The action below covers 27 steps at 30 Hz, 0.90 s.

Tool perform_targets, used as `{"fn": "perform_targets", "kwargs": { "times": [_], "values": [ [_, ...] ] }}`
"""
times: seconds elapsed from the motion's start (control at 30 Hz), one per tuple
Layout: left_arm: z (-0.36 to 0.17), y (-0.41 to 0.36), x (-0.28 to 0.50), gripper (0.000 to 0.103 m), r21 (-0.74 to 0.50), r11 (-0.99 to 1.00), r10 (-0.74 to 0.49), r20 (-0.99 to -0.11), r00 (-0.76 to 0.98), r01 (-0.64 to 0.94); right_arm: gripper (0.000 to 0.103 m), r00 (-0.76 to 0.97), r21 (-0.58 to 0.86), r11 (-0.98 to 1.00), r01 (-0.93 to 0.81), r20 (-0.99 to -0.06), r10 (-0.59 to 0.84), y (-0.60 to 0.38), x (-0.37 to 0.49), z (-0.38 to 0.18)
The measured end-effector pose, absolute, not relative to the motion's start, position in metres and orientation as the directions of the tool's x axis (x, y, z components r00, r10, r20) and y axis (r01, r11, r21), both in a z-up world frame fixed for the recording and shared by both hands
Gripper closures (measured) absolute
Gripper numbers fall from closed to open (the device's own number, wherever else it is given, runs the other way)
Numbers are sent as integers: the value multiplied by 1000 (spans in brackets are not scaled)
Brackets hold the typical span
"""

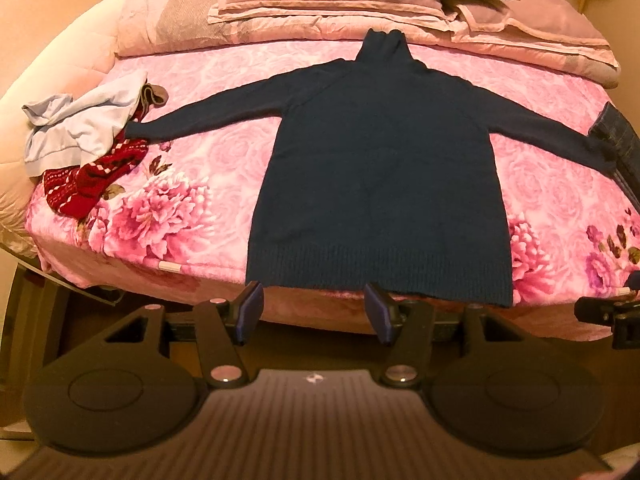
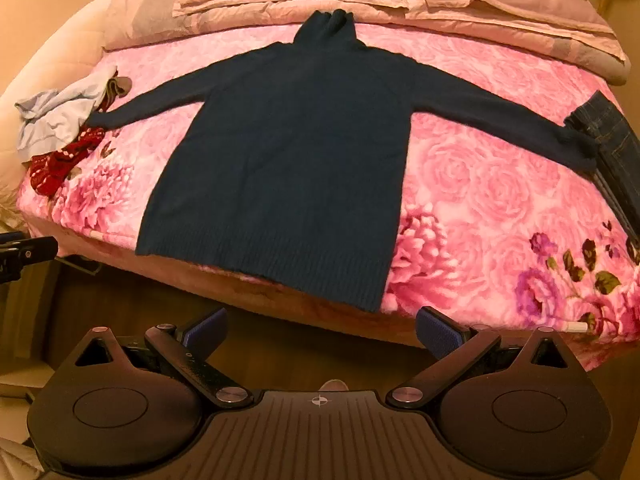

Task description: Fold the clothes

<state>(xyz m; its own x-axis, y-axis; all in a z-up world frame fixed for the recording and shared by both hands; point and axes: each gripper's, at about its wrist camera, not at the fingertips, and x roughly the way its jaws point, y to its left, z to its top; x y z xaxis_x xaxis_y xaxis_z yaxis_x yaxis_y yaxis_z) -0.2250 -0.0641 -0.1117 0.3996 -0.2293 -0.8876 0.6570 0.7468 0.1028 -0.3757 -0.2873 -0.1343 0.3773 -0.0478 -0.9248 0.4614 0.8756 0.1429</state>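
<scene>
Left wrist view: the left gripper [image 1: 314, 310] tilts steeply down at the near edge of the bed [image 1: 180, 184], fingers spread and empty — just short of the hem of the sweater [image 1: 380, 168], which lies flat with sleeves outstretched. Right wrist view: the right gripper [image 2: 320, 334] is likewise tilted down, released, before the sweater [image 2: 288, 152] hem's right corner.

The dark sweater [image 1: 380, 168] is matt knitted wool with a ribbed hem. The bedspread [image 1: 208, 184] under it is soft printed cloth with a faint sheen. At three o'clock lies stitched denim [image 2: 612, 148]. The left tongs [image 1: 314, 312] are matt black plastic with textured blue pads [image 1: 252, 312] and shiny metal pivots [image 1: 224, 374].
</scene>
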Motion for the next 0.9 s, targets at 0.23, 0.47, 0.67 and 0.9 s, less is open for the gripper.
{"fn": "perform_targets", "kwargs": {
  "times": [0.23,0.47,0.67,0.9],
  "values": [
    [-112,-82,-225,50,100,745,-239,-883,404,660,1,389,146,875,461,-920,-52,-305,-374,-132],
    [-113,-100,-218,50,63,762,-268,-875,403,645,1,392,144,874,464,-918,-57,-330,-370,-132],
    [-115,-105,-195,50,6,803,-298,-862,411,595,1,377,152,863,481,-925,-48,-349,-361,-138],
    [-131,-96,-149,50,-76,853,-312,-867,388,516,1,364,170,839,517,-931,-35,-364,-341,-153]
  ]
}}
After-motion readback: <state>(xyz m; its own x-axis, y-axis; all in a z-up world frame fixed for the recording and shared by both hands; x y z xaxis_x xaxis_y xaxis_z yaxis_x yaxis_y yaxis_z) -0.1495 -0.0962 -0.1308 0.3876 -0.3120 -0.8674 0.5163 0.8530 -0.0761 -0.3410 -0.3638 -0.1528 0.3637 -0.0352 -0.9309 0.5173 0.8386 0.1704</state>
